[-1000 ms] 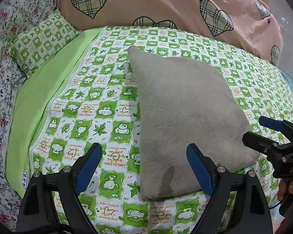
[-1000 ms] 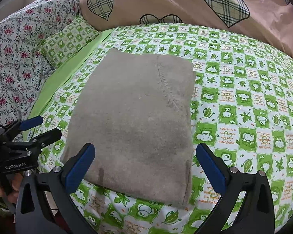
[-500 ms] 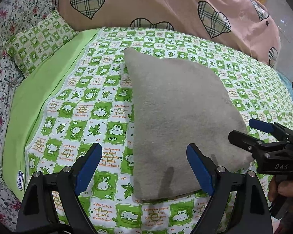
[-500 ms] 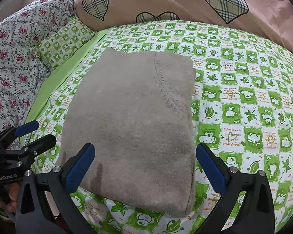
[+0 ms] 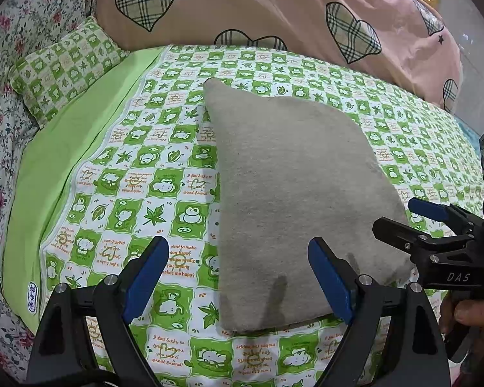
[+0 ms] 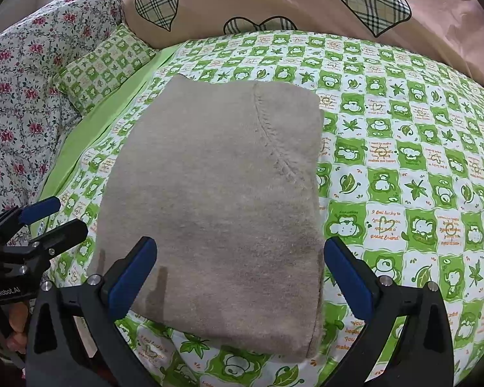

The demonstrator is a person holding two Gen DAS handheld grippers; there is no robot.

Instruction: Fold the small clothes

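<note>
1. Change since the earlier frames: the folded garment (image 5: pixel 293 200) sat slightly nearer and larger in the right wrist view than a second before; the right gripper (image 6: pixel 242 274) had crept a little toward it; the left gripper (image 5: pixel 238 274) held its place; the fold itself was unaltered.
2. Position of the garment: a grey-beige knit, already folded to a compact rectangle, lay flat on the green checked bedsheet (image 5: pixel 126 193); its near edge lay just ahead of both grippers; a seam line ran down its right part in the right wrist view.
3. Tongs: both pairs stood spread wide and empty; no pad touched cloth; the left gripper's right finger (image 5: pixel 330 279) overlapped the garment's near edge in view only.
4. Step in hand, as judged: the folding appeared complete, or one last halving remained; the grippers hovered between moves.
5. Next move, as judged: either withdrawal, or a pinch of both near corners through all layers, then a level carry toward the far edge.
</note>
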